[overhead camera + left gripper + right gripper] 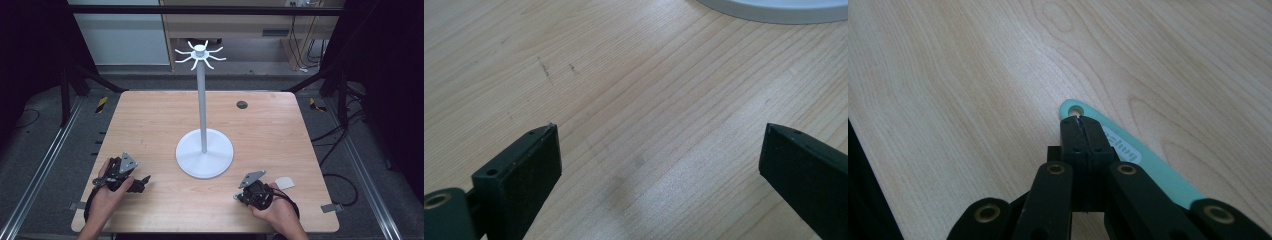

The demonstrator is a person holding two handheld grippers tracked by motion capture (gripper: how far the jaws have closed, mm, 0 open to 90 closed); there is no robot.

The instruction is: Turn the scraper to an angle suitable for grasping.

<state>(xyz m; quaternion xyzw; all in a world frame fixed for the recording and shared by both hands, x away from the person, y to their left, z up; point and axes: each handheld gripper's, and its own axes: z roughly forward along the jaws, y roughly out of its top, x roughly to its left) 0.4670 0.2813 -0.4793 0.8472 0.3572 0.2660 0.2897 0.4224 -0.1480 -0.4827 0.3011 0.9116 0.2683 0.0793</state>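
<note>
So far the teal tool (pixel 1128 155) is lying flat near the table's (pixel 150 115) front right corner, under the right claw (pixel 1081 120), whose jaws are pressed together, gripping nothing. The left claw (pixel 659 145) is gaping wide, empty. The stand (pixel 204 150) is bearing nothing; hanging likely remains.

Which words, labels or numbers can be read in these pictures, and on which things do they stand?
Turquoise handle, lying beside the shut right claw: a white label with dark letters, too blurred and partly hidden to read.
White stand: no text.
Wooden table: no text.
</note>
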